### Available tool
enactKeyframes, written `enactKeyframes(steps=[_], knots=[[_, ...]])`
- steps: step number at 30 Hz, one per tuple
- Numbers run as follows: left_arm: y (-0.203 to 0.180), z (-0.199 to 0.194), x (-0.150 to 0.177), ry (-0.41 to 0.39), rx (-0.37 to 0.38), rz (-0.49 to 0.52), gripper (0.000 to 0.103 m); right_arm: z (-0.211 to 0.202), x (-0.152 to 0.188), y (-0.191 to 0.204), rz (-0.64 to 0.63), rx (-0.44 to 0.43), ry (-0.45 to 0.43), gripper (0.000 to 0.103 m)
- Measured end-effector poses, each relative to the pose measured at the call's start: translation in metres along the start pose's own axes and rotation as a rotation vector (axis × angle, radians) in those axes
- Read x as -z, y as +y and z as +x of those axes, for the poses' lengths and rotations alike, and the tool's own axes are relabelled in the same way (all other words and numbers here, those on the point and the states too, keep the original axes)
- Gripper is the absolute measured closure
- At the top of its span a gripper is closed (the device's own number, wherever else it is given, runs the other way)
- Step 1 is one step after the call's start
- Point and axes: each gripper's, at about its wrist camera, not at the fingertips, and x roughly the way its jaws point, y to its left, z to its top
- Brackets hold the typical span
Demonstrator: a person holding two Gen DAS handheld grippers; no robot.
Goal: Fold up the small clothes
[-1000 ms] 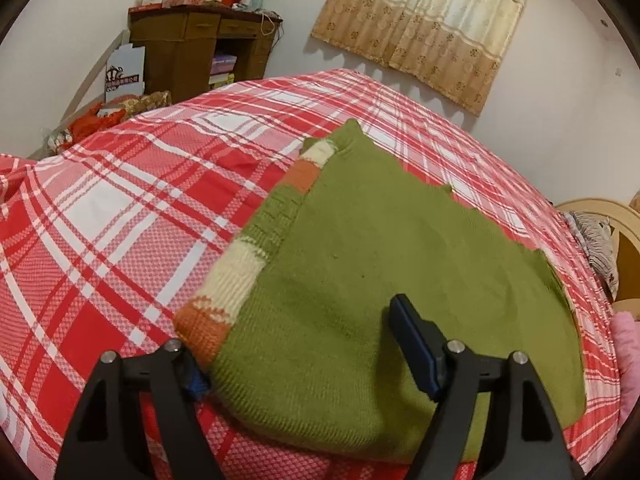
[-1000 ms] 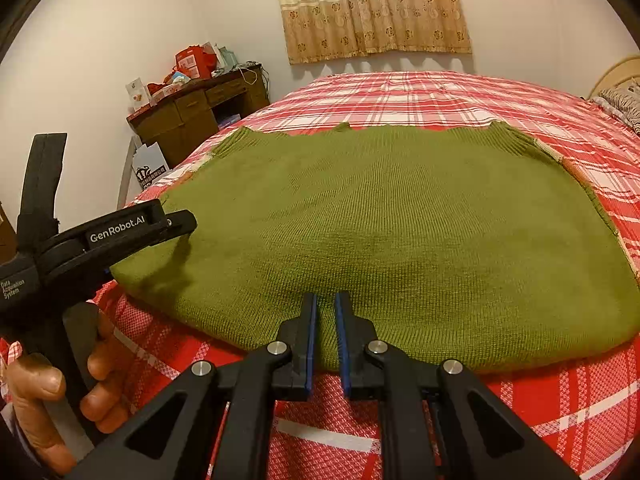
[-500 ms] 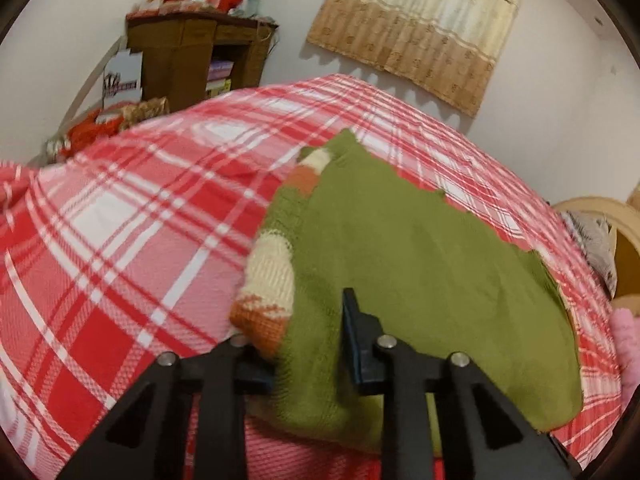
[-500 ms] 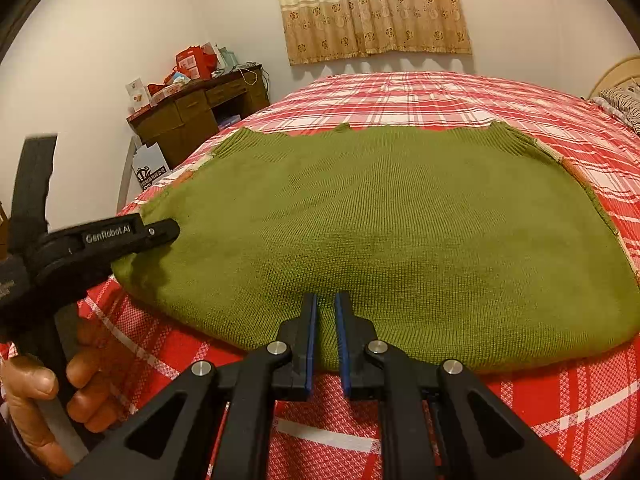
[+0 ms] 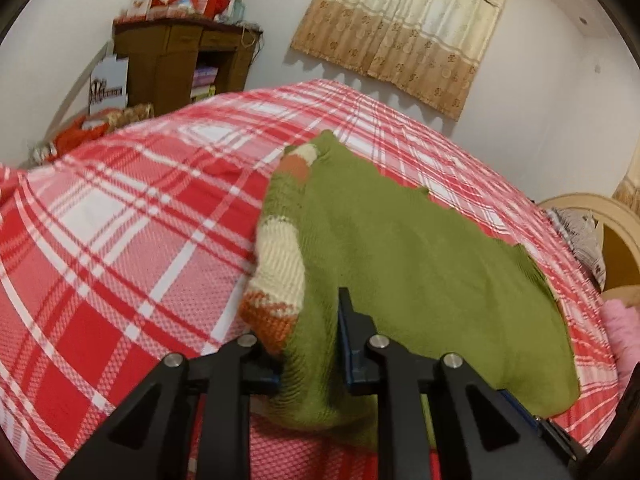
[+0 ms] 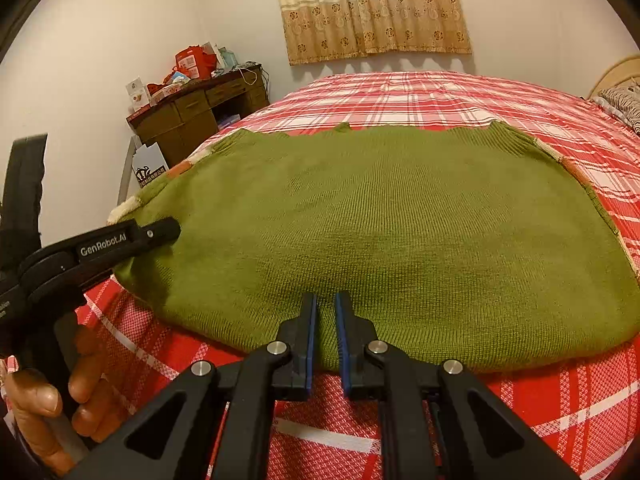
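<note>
only the left wrist view shows the left gripper (image 5: 310,344) clamping the green sweater (image 5: 420,264) corner, bunched at 6 o'clock on the plaid bed (image 5: 120,220). right gripper (image 6: 323,320) pinches its hem; a desk (image 6: 200,116) stands at 10 o'clock.

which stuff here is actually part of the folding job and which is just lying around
Part of the job:
green sweater
left gripper, clamped on its corner
right gripper, at its near hem

Lying about:
wooden desk with red boxes
curtain
pillow

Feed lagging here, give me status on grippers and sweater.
Left gripper pinching green sweater corner. Right gripper shut on near hem. Nothing in the way on bed.
</note>
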Motion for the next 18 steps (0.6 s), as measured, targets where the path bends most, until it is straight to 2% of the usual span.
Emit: enactKeyframes(steps=[1, 2, 7, 10, 13, 15, 16, 17, 18], knots=[[0.005, 0.002, -0.001, 0.006, 0.003, -0.036, 0.070, 0.000, 0.000, 0.000, -0.001, 0.001, 0.001, 0.093], [0.010, 0.004, -0.002, 0.011, 0.009, -0.069, 0.066, 0.000, 0.000, 0.000, 0.000, 0.000, 0.001, 0.093], [0.028, 0.004, 0.001, 0.003, 0.119, -0.172, 0.065, 0.002, -0.005, -0.005, 0.020, -0.019, 0.027, 0.093], [0.028, 0.004, 0.002, 0.000, 0.132, -0.179, 0.065, 0.002, -0.026, -0.009, 0.026, -0.043, 0.078, 0.093], [0.024, 0.003, 0.002, -0.008, 0.140, -0.173, 0.060, -0.006, -0.061, -0.002, 0.005, -0.075, 0.034, 0.090], [0.025, 0.003, 0.002, -0.012, 0.155, -0.174, 0.056, 0.000, -0.093, 0.007, -0.004, -0.131, 0.034, 0.066], [0.025, 0.002, 0.002, -0.014, 0.163, -0.176, 0.056, 0.006, -0.104, 0.011, -0.005, -0.154, 0.045, 0.042], [0.026, 0.002, 0.003, -0.015, 0.169, -0.180, 0.056, 0.016, -0.116, 0.017, -0.014, -0.175, 0.057, 0.036], [0.027, 0.002, 0.003, -0.017, 0.177, -0.185, 0.056, 0.027, -0.128, 0.025, -0.040, -0.188, 0.066, 0.036]])
